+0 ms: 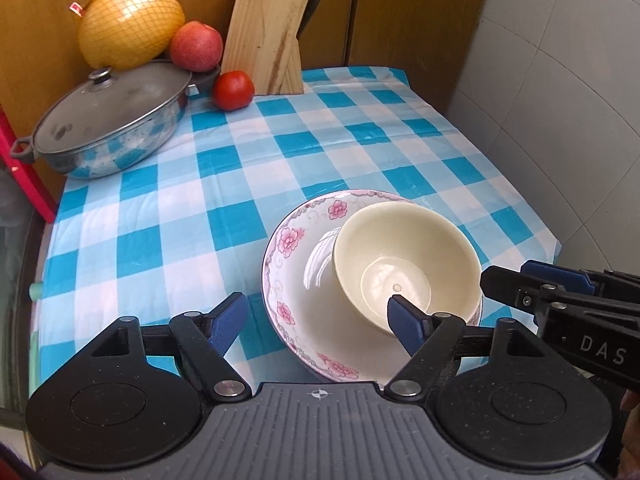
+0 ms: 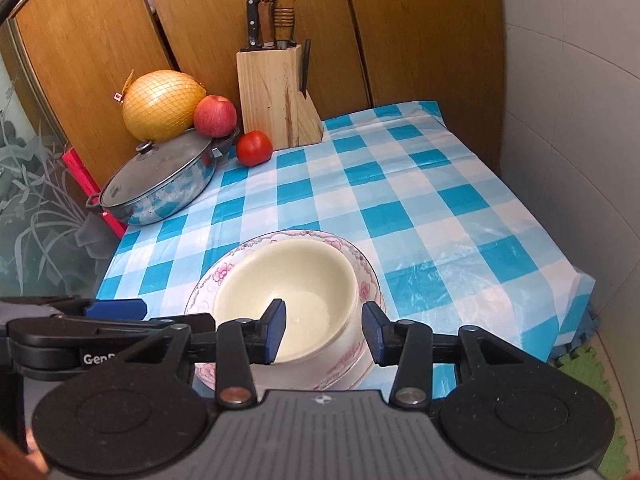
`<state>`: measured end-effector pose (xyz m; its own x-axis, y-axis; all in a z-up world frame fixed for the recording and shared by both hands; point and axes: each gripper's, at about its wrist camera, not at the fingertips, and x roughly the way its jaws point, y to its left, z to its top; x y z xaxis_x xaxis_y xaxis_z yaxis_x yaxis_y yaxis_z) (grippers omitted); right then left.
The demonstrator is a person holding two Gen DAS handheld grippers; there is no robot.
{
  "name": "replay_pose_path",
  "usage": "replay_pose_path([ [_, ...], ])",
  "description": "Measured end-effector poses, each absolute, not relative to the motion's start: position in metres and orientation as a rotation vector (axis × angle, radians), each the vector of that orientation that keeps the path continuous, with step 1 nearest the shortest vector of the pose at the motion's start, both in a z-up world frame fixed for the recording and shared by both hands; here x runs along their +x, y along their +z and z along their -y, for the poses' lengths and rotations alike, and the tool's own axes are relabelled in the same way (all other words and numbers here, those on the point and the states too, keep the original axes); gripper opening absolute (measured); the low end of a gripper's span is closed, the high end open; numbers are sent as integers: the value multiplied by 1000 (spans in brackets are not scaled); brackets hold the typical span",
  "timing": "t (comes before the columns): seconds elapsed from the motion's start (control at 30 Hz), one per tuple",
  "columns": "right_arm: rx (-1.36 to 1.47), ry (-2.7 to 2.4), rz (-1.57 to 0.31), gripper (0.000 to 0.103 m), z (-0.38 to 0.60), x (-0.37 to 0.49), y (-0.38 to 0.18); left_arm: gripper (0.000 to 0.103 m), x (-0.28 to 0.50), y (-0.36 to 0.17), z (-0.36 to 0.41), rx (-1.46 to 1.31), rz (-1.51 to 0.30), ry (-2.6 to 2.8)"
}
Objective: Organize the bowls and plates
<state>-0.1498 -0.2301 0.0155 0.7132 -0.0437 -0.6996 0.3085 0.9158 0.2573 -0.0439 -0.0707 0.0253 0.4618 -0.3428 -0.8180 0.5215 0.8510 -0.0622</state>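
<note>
A cream bowl (image 1: 404,264) sits tilted inside a white bowl with pink flowers (image 1: 288,248) on the blue checked tablecloth, near the front edge. My left gripper (image 1: 316,316) is open; its right finger lies over the cream bowl's near side, its left finger is over the cloth. In the right wrist view the cream bowl (image 2: 292,280) sits in the flowered bowl (image 2: 364,288). My right gripper (image 2: 324,326) is open, its fingers either side of the bowls' right rim; whether they touch is unclear.
A lidded steel pot (image 1: 108,120) stands back left with a netted pomelo (image 1: 130,24), an apple (image 1: 196,46) and a tomato (image 1: 233,90). A wooden knife block (image 1: 266,36) stands at the back. A tiled wall (image 1: 560,100) runs along the right.
</note>
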Motion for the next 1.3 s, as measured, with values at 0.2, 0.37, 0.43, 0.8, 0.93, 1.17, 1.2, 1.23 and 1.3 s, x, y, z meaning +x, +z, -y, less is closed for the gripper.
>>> replay_pose_path([
  [0.2,396,-243,-723,44,228,-161,8,84,-54,18,68,204,-943,-516],
  [0.37,385,-270,-709,45,226,-168,4,85,-61,12,67,211,-932,-502],
  [0.43,378,-284,-702,45,225,-170,4,85,-63,11,67,205,-931,-498],
  [0.8,388,-296,-696,48,223,-176,-1,86,-68,6,68,204,-932,-494],
  [0.93,385,-303,-691,48,222,-179,0,86,-70,5,67,205,-931,-493],
  [1.17,386,-303,-694,48,220,-182,-2,86,-72,4,66,201,-930,-490],
  [1.2,385,-303,-696,48,219,-182,-3,86,-72,4,65,199,-931,-489],
  [1.23,384,-302,-697,48,219,-182,-3,86,-72,3,65,197,-933,-489],
  [1.3,383,-302,-699,48,218,-183,-4,86,-73,2,64,194,-936,-488],
])
